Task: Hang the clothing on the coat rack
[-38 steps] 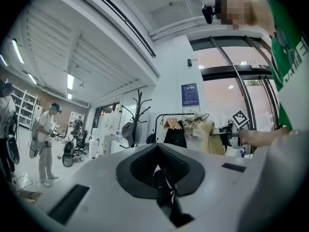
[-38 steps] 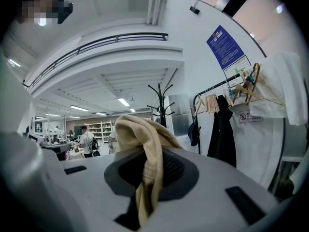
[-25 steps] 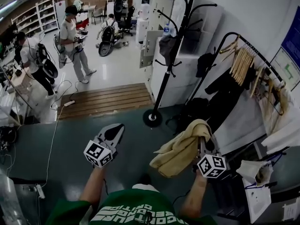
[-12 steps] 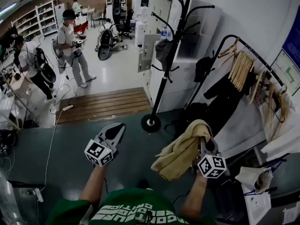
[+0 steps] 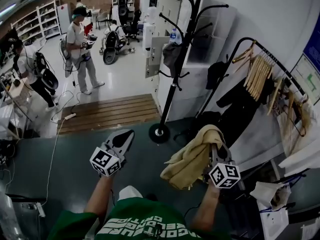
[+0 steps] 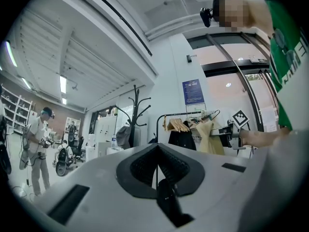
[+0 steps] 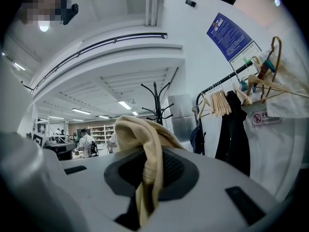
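My right gripper [image 5: 216,151] is shut on a cream-yellow garment [image 5: 191,160], which drapes off to the left of its jaws. In the right gripper view the cloth [image 7: 144,137] bunches over the jaws of the right gripper [image 7: 150,164]. The black coat rack [image 5: 176,69] stands ahead on its round base [image 5: 160,133], a grey item [image 5: 175,51] hanging on one hook. It also rises beyond both grippers as the coat rack [image 6: 135,115] and coat rack [image 7: 157,103]. My left gripper [image 5: 127,134] is shut and holds nothing; in its own view the left gripper [image 6: 157,162] has its pads meeting.
A black garment rail [image 5: 260,51] with wooden hangers [image 5: 257,70] and dark clothing [image 5: 239,103] stands at the right. White lockers [image 5: 165,24] are behind the rack. A wooden platform [image 5: 112,111] lies ahead on the left. People [image 5: 80,49] stand farther back.
Both grippers have edged forward toward the coat rack, whose base now sits a little lower in the head view. The garment stays clamped in the right gripper.
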### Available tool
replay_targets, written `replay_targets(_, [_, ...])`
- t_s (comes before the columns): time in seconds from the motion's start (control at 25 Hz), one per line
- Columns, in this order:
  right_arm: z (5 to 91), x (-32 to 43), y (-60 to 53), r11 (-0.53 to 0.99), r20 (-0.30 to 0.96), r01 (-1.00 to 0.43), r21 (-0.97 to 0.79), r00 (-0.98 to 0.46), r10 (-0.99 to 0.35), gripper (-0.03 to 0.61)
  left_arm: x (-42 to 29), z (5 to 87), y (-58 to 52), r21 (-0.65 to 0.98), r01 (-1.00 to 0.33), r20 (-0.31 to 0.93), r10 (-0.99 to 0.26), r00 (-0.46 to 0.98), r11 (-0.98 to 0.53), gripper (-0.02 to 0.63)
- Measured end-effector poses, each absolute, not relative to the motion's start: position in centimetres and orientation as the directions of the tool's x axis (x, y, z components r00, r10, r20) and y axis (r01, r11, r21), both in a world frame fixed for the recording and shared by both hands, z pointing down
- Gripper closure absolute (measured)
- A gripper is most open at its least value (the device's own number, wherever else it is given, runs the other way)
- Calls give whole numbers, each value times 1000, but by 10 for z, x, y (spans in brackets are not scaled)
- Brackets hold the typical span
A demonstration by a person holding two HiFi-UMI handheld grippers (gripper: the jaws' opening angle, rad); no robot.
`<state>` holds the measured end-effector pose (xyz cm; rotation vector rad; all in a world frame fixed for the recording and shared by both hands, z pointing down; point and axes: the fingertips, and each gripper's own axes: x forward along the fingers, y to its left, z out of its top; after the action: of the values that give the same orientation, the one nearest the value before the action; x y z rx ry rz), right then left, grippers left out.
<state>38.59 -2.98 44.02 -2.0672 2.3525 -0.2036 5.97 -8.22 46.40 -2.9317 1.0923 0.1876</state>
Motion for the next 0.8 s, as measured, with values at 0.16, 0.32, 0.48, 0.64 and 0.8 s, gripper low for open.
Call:
replay_targets(0.16, [441, 385, -43, 120, 87, -987, -106, -129, -988, 532, 59, 464, -94, 31, -648, -110, -647, 754, -761, 609])
replay_targets(0.32, [444, 377, -62, 112, 93, -988, -110, -122, -988, 532, 56, 464, -118, 27, -637, -114, -636, 763, -770, 609])
replay_targets(0.48, [442, 368, -85, 87, 95, -991, -102, -97, -991, 532, 54, 461, -154, 20, -608, -120, -605, 787, -794, 609])
replay_targets(0.64, [443, 359, -116, 47, 90, -994, -103, -56, -994, 532, 52, 459, -201, 9, -565, -121, -562, 819, -825, 609])
replay_targets(0.8, [448, 343, -147, -4, 83, -994, -111, -5, -997, 532, 48, 460, -249, -7, -514, -103, -510, 854, -858, 609])
